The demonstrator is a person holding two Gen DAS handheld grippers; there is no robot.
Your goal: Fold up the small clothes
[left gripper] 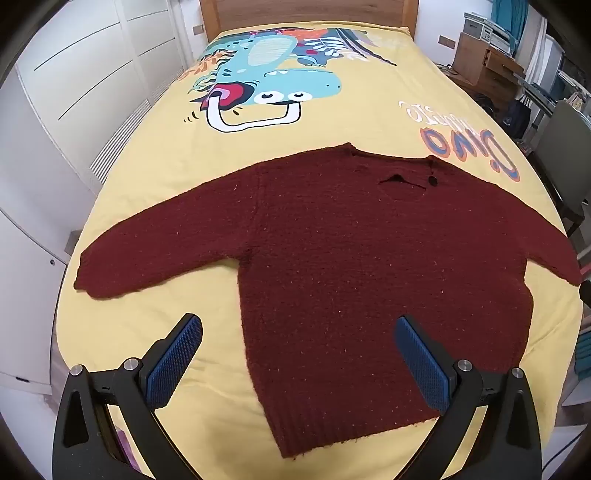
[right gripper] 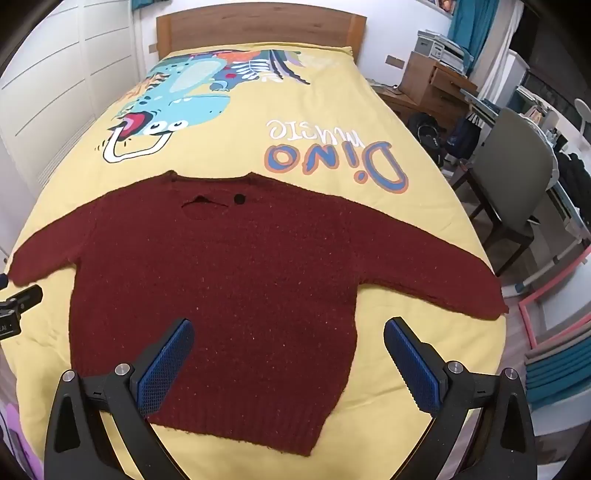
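Note:
A small dark red knitted sweater [left gripper: 351, 251] lies flat on the yellow bed cover [left gripper: 155, 173], both sleeves spread out, hem toward me, neckline with a dark button away from me. My left gripper [left gripper: 299, 328] is open and empty, hovering above the hem's left part. The sweater also shows in the right wrist view [right gripper: 221, 266]. My right gripper [right gripper: 288, 332] is open and empty above the hem's right part. The left gripper's edge shows at the far left of the right wrist view [right gripper: 18, 302].
The bed has a wooden headboard [right gripper: 258, 27] and a dinosaur print [right gripper: 177, 107]. White wardrobe doors [left gripper: 74, 92] stand left. A grey chair [right gripper: 513, 177], desk and clutter stand right of the bed.

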